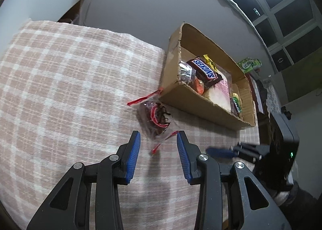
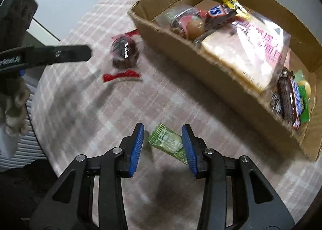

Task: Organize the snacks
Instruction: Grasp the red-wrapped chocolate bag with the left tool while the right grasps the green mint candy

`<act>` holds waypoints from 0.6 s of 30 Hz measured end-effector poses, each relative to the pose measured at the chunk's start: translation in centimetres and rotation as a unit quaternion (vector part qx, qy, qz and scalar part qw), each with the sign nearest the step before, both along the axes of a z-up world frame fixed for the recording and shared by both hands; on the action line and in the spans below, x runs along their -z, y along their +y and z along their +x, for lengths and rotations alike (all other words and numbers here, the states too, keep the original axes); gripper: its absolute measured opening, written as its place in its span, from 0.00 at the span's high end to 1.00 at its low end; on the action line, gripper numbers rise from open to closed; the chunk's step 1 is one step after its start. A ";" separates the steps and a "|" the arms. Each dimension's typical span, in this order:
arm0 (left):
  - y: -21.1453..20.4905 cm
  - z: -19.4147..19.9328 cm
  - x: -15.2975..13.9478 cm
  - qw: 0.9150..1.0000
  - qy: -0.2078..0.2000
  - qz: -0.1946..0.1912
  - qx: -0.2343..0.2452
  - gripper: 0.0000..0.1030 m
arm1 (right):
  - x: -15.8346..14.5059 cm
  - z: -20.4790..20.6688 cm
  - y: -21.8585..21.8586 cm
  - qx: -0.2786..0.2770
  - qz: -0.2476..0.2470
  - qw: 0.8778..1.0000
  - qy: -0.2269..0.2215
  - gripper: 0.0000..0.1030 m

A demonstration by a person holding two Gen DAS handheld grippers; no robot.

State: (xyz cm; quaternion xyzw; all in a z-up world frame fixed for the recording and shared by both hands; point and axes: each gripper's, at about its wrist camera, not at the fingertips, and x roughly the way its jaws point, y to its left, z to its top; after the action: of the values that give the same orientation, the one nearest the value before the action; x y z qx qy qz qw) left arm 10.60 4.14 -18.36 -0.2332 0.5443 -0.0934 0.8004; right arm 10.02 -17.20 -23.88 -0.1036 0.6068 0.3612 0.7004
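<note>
A clear snack packet with red ends and a dark filling (image 1: 156,118) lies on the pink checked cloth (image 1: 60,89), just beyond my open left gripper (image 1: 159,139); it also shows in the right wrist view (image 2: 124,54). A small green candy packet (image 2: 168,142) lies between the pads of my open right gripper (image 2: 163,135). A cardboard box (image 1: 193,101) holds a Snickers bar (image 1: 204,68), a pink-and-white packet (image 2: 251,53) and other wrapped sweets. The left gripper's finger (image 2: 68,54) reaches in from the left in the right wrist view.
The cardboard box (image 2: 203,63) sits at the cloth's far right side. The right gripper (image 1: 221,152) shows blurred at the right edge of the left wrist view. A green packet (image 1: 249,64) lies beyond the box. A grey wall stands behind.
</note>
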 end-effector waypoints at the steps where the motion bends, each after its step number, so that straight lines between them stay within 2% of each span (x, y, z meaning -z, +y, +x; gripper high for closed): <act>1: -0.2 0.3 0.2 1.000 0.004 -0.001 -0.001 0.65 | 0.1 -0.4 0.0 0.003 0.003 1.000 0.006 0.60; 3: -0.6 0.8 0.5 1.000 0.009 0.004 -0.003 0.63 | 0.2 -1.5 0.3 -0.005 0.000 1.000 0.002 0.60; 7: -2.2 2.4 1.1 0.999 0.015 0.047 0.010 0.62 | -0.1 -3.0 1.2 -0.021 -0.026 0.999 -0.042 0.60; 11: -3.1 3.6 2.2 0.997 0.029 0.076 0.010 0.59 | -0.4 -3.1 0.1 0.011 -0.033 0.998 -0.053 0.60; 12: -3.2 3.8 2.4 0.996 0.032 0.079 0.007 0.51 | -0.4 -3.3 -0.3 0.020 -0.039 0.998 -0.052 0.56; 13: -3.3 4.0 2.6 0.996 0.036 0.082 0.003 0.49 | -0.4 -3.4 -0.6 0.025 -0.042 0.997 -0.053 0.47; 15: -3.4 4.3 3.0 0.996 0.037 0.084 0.000 0.49 | -0.3 -4.1 -0.8 0.033 -0.044 0.997 -0.051 0.41; 18: -3.7 4.6 3.1 0.996 0.032 0.088 -0.006 0.49 | 0.3 -5.0 -0.4 0.036 -0.065 0.995 -0.063 0.41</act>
State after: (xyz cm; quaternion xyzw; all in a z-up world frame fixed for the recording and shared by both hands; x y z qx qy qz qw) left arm 15.17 0.40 -21.48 -0.1680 0.5747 -0.0323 0.8003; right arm 5.04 -17.56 -24.16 -0.1496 0.5873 0.2878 0.7416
